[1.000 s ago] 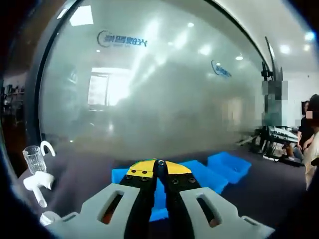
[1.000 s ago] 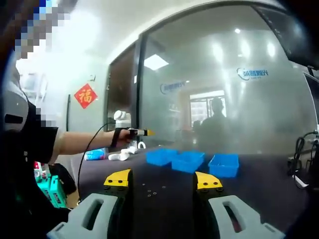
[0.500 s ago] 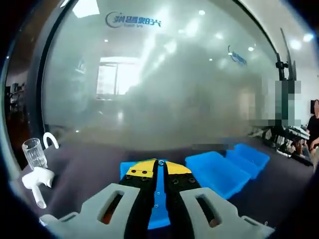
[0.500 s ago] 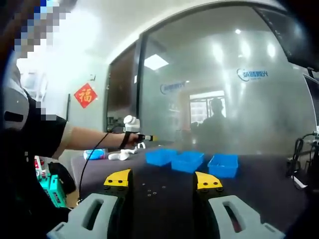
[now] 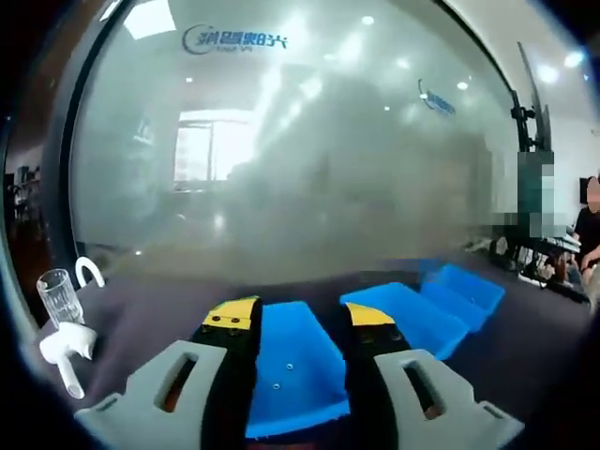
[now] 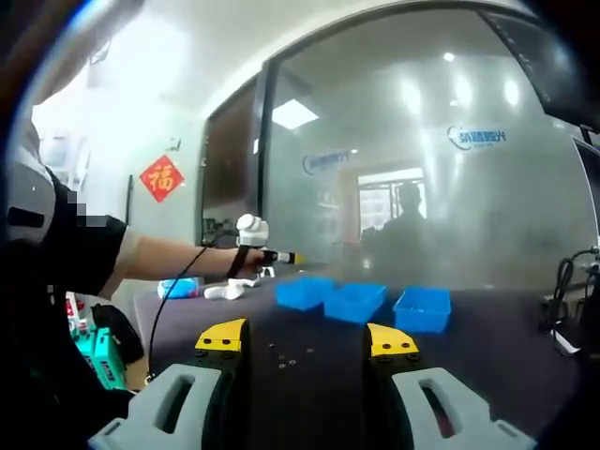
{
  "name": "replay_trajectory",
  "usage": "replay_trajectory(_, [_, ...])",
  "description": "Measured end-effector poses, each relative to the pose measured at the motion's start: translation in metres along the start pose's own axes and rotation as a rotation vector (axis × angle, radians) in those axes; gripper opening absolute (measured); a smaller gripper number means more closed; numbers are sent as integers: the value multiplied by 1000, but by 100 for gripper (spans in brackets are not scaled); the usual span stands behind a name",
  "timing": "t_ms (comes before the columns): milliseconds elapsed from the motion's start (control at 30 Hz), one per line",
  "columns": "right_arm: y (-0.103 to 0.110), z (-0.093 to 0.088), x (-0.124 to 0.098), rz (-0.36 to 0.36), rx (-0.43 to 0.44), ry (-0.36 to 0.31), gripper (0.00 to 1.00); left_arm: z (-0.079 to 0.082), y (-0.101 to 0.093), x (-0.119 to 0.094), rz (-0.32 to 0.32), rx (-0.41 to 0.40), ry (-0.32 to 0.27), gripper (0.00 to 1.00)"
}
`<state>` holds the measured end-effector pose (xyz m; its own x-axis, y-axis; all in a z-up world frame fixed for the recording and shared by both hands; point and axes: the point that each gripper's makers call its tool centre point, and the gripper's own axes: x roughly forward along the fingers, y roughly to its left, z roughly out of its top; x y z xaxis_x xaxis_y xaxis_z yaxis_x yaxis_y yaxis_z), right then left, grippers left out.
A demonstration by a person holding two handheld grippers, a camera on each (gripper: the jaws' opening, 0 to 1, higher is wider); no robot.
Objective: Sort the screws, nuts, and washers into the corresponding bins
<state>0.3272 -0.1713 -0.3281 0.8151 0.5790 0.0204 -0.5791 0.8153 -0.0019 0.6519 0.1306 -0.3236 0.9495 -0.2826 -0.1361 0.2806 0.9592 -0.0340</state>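
Over the nearest blue bin [image 5: 291, 370] my left gripper [image 5: 302, 317] stands open, and two small metal pieces [image 5: 289, 367] lie on the bin floor between its jaws. A second blue bin [image 5: 408, 317] and a third blue bin [image 5: 469, 286] sit to its right. In the right gripper view, my right gripper [image 6: 307, 339] is open above the dark table [image 6: 487, 366]. Several small screws, nuts and washers [image 6: 281, 354] are scattered just ahead of it. Farther off stand the three blue bins [image 6: 354, 302], with the left gripper [image 6: 267, 255] held over the leftmost one.
A clear glass [image 5: 56, 295] and white fittings [image 5: 64, 349] stand at the table's left end. A frosted glass wall [image 5: 309, 159] runs behind the table. A person's arm [image 6: 150, 258] reaches in from the left, trailing a black cable [image 6: 164, 295]. People sit at the far right [image 5: 586, 234].
My left gripper's jaws, shut before, have parted over the nearest bin, and small pieces now show on its floor. The right gripper has stayed put.
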Motion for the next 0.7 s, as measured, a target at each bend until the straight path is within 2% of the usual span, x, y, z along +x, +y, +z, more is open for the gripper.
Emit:
replay_trajectory(133, [1,-1,1,3,2,2,43,-1,-7,-7,-25,-10,-2,47])
replay_trajectory(300, [3,-1,2,8,2,-1,43,-3,-10,-20,-38,-22,-9,46])
replay_trajectory(433, [4,-1,3,11,5,-5,43,-5,-18,-42,-57,-22,-24,45])
replay_trajectory(500, [4,-2,4,13,7,-6,43,-7,-19,-55,-40,46,-38,43])
replay_trajectory(667, [8,-3,9,23,11,-5,43,-11,-37,-89,-78,41,-71,43])
replay_trajectory(700, [9,-3,10,26,8,-5,43,-11,-44,-101,-100,18,-89,43])
